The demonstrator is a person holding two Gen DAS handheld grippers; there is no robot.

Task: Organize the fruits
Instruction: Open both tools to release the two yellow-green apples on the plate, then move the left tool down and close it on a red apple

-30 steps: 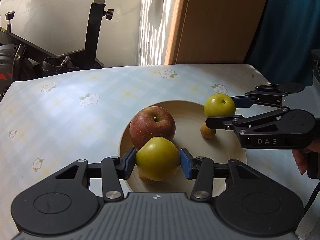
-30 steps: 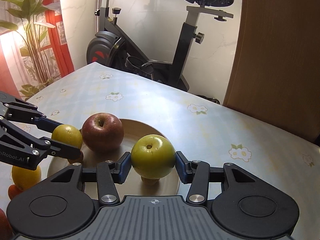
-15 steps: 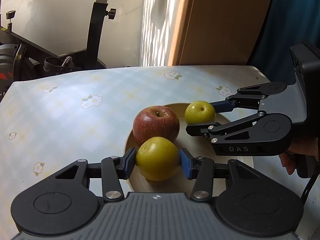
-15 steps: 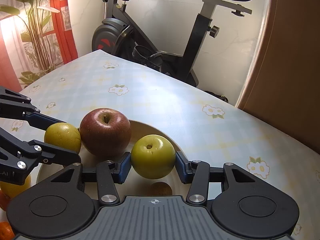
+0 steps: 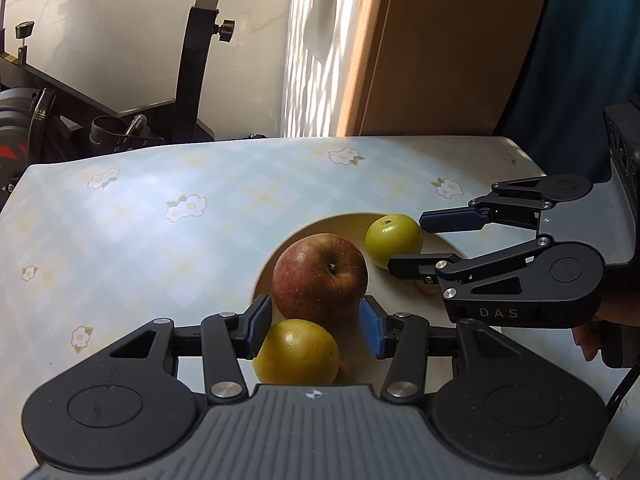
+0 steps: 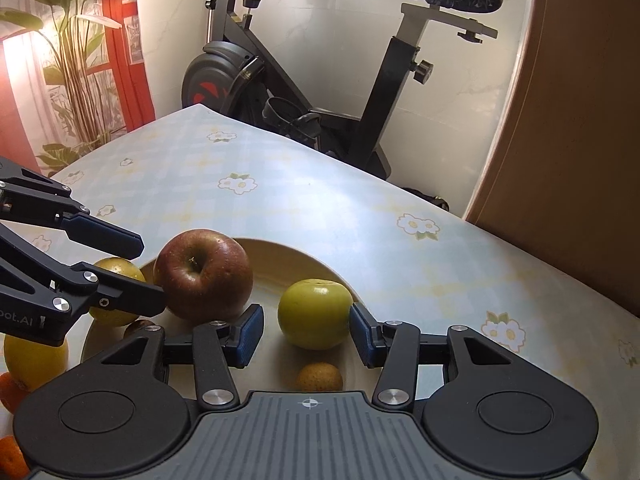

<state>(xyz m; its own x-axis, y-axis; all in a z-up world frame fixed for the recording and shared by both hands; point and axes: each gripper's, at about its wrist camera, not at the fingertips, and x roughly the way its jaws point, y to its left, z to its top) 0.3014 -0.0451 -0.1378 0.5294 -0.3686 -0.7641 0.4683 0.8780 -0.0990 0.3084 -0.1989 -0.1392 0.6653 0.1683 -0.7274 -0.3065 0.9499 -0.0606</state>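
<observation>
Both grippers spread over the pale round plate [image 6: 320,264], fruit released.

L gripper [image 5: 316,326] had its blue pads apart w/ nothing clamped; yellow-green round fruit [image 5: 298,352] sat on the plate just under them, touching the big red apple [image 5: 320,276]. R gripper [image 6: 306,330] was also open, pads clear of the small green apple [image 6: 316,314] resting on the plate btwn them. Small brown fruit [image 6: 319,377] lay near R gripper's body.
</observation>
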